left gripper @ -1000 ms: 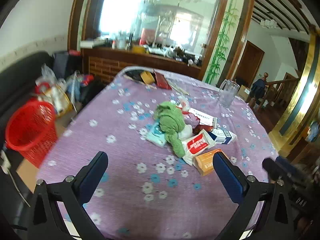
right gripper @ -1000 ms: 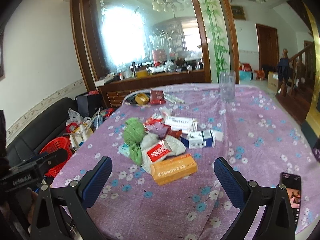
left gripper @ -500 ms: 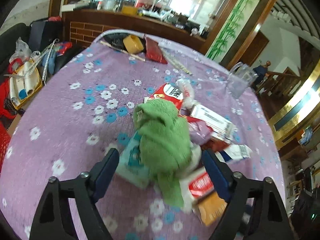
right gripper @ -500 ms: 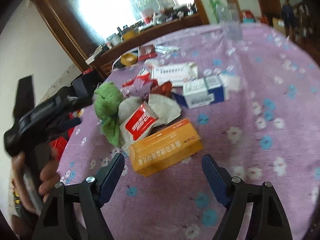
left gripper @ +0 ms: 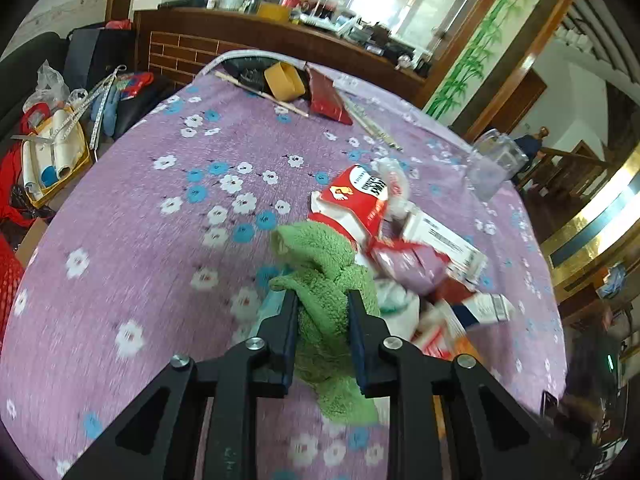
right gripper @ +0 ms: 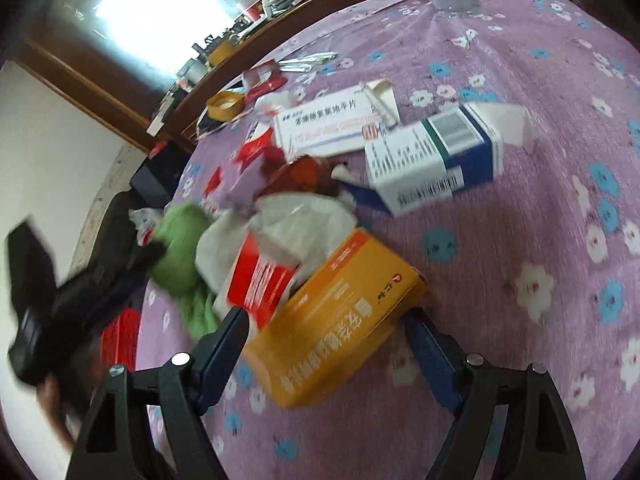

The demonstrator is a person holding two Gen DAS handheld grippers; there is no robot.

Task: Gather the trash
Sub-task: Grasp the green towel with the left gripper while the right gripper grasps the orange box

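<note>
Clearly the left gripper [left gripper: 322,320] is closing its jaws on the green cloth [left gripper: 326,280], the fleecy fabric already bunching between the pads at the near edge of the trash pile on the purple flowered tablecloth [left gripper: 140,220]. Cloth is looking soft, light and limp; a pinch through a thick fold should be holding, though the loose tail will likely be dangling and dragging the wrappers beside it. The right gripper [right gripper: 326,344] is standing wide, its jaws opening slightly, straddling the orange carton [right gripper: 340,320] without visibly pressing it. Carton is looking light, stiff but crushable, smooth-faced; gripping across its narrow sides seems safest. A blue-and-white box [right gripper: 436,160] is lying just beyond.
</note>
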